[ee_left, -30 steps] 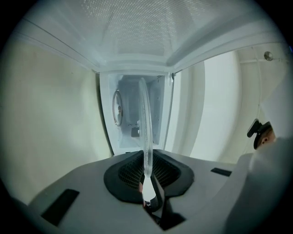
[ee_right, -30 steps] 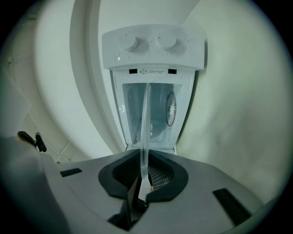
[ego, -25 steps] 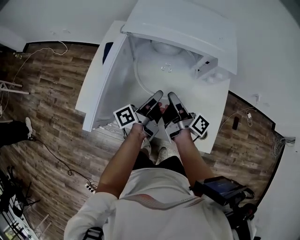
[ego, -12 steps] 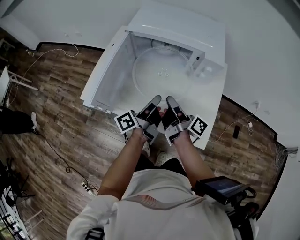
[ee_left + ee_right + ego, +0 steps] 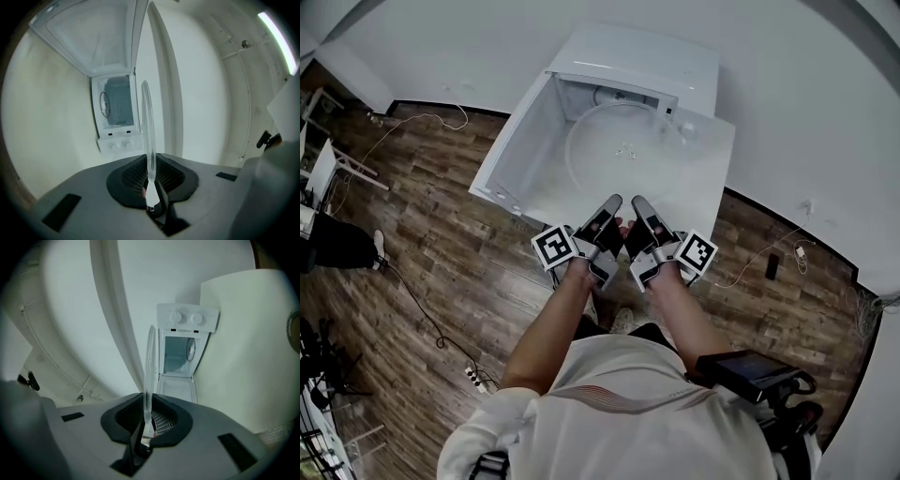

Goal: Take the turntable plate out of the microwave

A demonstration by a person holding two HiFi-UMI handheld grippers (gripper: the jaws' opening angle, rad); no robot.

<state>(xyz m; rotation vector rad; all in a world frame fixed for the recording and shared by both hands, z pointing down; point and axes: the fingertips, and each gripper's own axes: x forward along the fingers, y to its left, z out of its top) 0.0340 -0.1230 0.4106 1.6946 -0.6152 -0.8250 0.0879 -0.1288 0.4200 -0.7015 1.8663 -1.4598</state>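
The clear glass turntable plate (image 5: 623, 150) hangs level in front of the white microwave (image 5: 647, 56), over its open mouth. My left gripper (image 5: 610, 206) and right gripper (image 5: 641, 206) sit side by side on the plate's near rim, each shut on it. In the left gripper view the plate (image 5: 147, 126) runs edge-on as a thin clear strip, pinched between the dark pads of the left gripper (image 5: 151, 187). The right gripper view shows the same: the plate (image 5: 149, 371) is clamped in the right gripper (image 5: 146, 425). The microwave (image 5: 117, 112) (image 5: 185, 348) stands beyond, empty inside.
The microwave door (image 5: 520, 141) is swung wide open to the left. A white counter (image 5: 712, 173) carries the microwave against a white wall. Wood floor lies on both sides, with cables and a power strip (image 5: 478, 375) at the left.
Both grippers have drawn back from the microwave and risen, carrying the plate out of the cavity. The microwave now looks farther away.
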